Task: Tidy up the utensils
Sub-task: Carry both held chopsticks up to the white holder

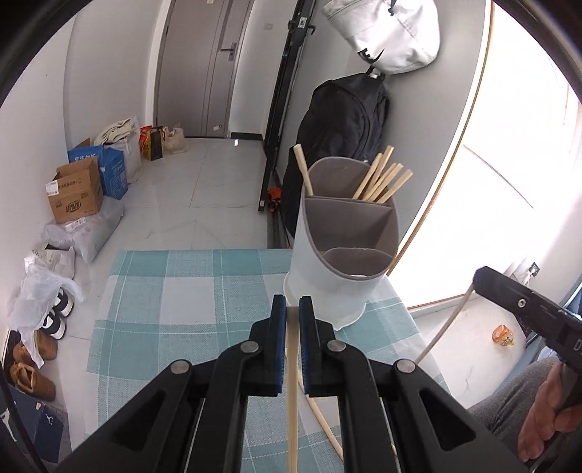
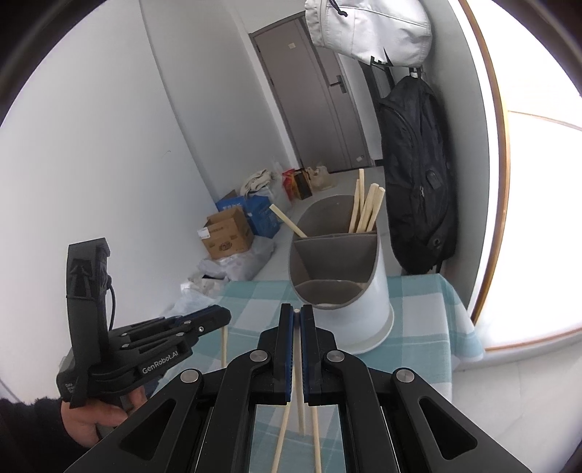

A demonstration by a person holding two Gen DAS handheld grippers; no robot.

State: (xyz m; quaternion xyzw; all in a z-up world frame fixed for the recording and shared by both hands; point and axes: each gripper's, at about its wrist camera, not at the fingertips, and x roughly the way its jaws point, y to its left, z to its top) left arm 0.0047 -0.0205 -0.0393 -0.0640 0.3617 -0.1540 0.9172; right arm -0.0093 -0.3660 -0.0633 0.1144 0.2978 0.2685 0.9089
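A white utensil holder (image 1: 327, 254) with grey compartments stands at the far right of the checked tablecloth (image 1: 174, 298). Several wooden chopsticks (image 1: 382, 180) stand in its back compartment. My left gripper (image 1: 293, 309) is shut on a chopstick (image 1: 292, 400) just in front of the holder. My right gripper (image 2: 298, 314) is shut on a chopstick (image 2: 300, 393) before the holder (image 2: 349, 291). Loose chopsticks (image 2: 315, 436) lie on the cloth under it. The left gripper also shows in the right wrist view (image 2: 222, 320), holding its chopstick (image 2: 224, 345) upright.
A black backpack (image 1: 342, 131) and a white bag (image 1: 385, 32) hang on the wall behind the holder. Boxes (image 1: 74, 193), bags and shoes (image 1: 36, 360) lie on the floor at the left. A bright window is at the right.
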